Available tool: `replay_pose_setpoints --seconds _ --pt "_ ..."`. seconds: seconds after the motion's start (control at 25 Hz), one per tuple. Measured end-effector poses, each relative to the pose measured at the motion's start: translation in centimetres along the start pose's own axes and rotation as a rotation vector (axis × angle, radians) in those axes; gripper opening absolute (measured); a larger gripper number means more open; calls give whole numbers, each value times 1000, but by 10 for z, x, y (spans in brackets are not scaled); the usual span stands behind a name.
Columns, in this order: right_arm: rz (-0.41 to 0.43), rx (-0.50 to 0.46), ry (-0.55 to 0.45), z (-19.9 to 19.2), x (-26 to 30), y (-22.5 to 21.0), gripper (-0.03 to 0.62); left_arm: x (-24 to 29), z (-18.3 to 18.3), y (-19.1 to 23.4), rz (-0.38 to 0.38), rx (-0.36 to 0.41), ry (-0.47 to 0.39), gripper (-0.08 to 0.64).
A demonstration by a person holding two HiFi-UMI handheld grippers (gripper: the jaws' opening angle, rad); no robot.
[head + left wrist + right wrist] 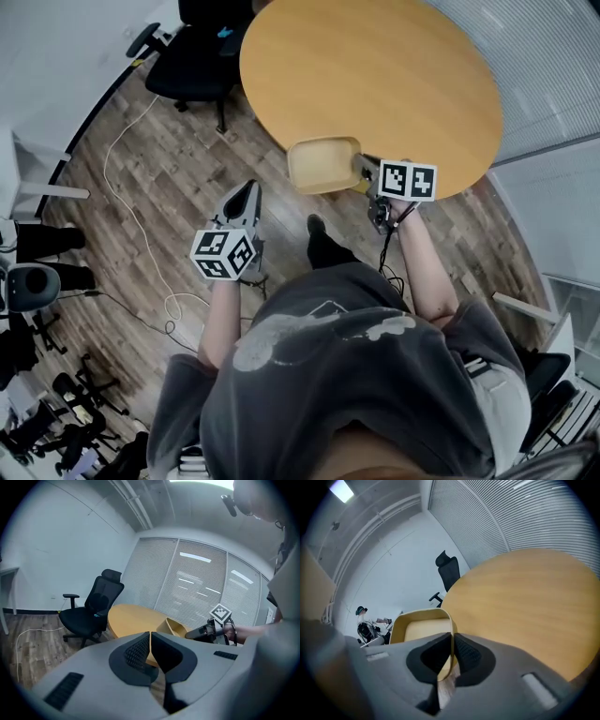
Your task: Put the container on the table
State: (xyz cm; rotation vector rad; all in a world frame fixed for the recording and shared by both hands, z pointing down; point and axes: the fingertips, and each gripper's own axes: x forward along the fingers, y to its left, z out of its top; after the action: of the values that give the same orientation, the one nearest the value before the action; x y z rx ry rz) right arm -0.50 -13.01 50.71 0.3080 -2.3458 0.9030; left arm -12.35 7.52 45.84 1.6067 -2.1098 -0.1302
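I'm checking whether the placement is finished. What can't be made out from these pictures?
- Whether the container rests on the table: the head view looks from above, and in the right gripper view the right gripper covers the container's base.
- What holds the table up: hidden beneath its top in every view.
- The distant person in the right gripper view: too small to tell what they are doing.

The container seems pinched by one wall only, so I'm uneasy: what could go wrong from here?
The right gripper clamps just one thin wall of the container, so it may swivel or slip. It is at the edge of the table; released here, it could tip onto the floor.
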Motion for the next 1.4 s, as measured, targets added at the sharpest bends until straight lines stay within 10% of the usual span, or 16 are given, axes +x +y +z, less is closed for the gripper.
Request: replay_pose_setpoints --seconds 0.68,1.4 --pt "90 -6 63 98 75 -64 18 125 59 10 72 41 -9 9" --pt "67 62 32 103 80 -79 18 165 60 13 6 61 43 9"
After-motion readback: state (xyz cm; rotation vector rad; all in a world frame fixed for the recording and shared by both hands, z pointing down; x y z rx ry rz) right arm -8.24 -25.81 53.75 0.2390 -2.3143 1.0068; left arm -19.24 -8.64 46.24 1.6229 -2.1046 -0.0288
